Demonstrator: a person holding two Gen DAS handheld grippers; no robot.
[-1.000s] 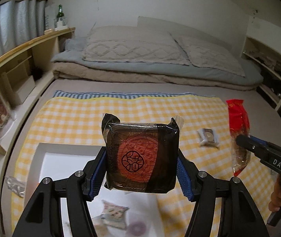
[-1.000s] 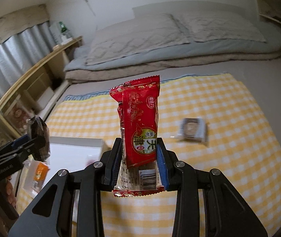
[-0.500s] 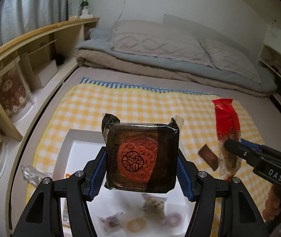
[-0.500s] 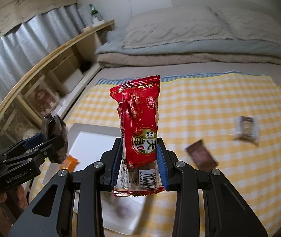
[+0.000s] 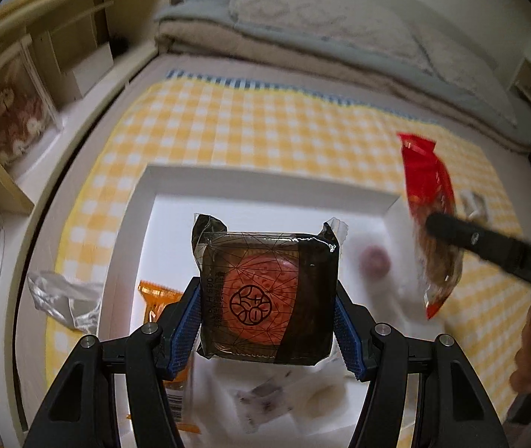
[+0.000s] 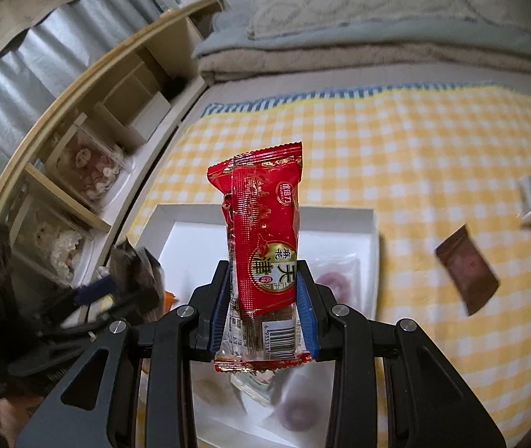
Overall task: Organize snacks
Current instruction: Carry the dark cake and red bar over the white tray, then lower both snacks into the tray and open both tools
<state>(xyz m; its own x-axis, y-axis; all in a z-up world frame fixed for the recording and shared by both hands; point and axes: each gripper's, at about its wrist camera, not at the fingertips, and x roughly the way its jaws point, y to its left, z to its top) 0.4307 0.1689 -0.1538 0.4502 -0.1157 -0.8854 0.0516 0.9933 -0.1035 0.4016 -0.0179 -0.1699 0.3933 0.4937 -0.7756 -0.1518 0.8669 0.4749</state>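
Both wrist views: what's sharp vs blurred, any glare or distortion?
Left wrist view: dark square snack pack in the left gripper is sharp with slight film glare; white box and checked cloth smeared. Right wrist view: red snack pack in the right gripper crisp; brown packet blurred. Fisheye bends the shelf.

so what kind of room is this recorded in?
Almost certainly a bedroom: the work surface is a bed, with pillows and a folded quilt at its head. A yellow checked cloth is spread on it, and a wooden shelf unit runs alongside.
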